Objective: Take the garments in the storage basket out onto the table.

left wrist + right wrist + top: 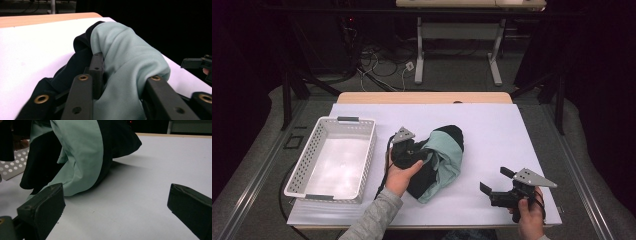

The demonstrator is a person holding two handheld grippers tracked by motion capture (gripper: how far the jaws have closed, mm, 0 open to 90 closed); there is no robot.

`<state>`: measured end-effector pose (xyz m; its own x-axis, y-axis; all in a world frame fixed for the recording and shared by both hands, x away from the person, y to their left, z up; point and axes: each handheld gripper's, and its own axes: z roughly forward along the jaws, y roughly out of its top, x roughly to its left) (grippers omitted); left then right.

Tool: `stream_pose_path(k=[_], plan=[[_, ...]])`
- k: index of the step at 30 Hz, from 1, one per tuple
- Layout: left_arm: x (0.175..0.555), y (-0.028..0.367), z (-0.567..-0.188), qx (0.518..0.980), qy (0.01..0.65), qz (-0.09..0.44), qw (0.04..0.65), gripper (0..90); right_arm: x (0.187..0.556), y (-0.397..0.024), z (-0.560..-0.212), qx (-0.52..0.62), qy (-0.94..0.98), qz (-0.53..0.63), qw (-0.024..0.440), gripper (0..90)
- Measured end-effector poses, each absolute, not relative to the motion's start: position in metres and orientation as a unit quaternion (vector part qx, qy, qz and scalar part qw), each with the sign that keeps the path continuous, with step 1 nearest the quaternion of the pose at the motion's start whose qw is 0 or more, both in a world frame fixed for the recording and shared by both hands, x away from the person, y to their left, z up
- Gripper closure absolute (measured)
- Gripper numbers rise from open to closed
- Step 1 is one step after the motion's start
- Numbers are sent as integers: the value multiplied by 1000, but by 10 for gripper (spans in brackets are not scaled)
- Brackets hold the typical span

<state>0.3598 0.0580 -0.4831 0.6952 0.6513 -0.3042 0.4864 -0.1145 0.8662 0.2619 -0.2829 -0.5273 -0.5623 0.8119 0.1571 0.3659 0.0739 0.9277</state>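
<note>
A black and mint-green garment (444, 155) lies bunched in the middle of the white table top (497, 125). My left gripper (421, 158) is pushed into its left side. In the left gripper view the mint cloth (125, 50) bulges up between the two jaws and touches both, so my left gripper (126, 71) is shut on the garment. My right gripper (496, 180) is held at the front right, apart from the cloth. Its jaws stand wide open with bare table between them in the right gripper view (116, 195), and the garment (80, 152) lies beyond them to the left.
A white perforated basket (368, 160) stands at the table's left, close beside my left hand, and its wall (12, 167) shows behind the garment. The wooden table edge (422, 97) runs along the back. Floor cables and a desk frame lie beyond.
</note>
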Motion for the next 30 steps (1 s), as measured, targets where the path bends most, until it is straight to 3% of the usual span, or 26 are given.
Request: stream_pose_path(k=[9, 17, 25, 30], plan=[[357, 59, -485, 750, 401, 84, 519, 435, 257, -283, -526, 424, 698, 537, 211, 9], [347, 70, -478, 754, 389, 76, 523, 399, 259, -284, -527, 423, 700, 535, 213, 9], [329, 92, -466, 740, 389, 94, 541, 202, 257, -284, -527, 427, 700, 532, 213, 9], [321, 112, -460, 729, 386, 113, 554, 155, 257, -284, -527, 426, 701, 530, 213, 9]])
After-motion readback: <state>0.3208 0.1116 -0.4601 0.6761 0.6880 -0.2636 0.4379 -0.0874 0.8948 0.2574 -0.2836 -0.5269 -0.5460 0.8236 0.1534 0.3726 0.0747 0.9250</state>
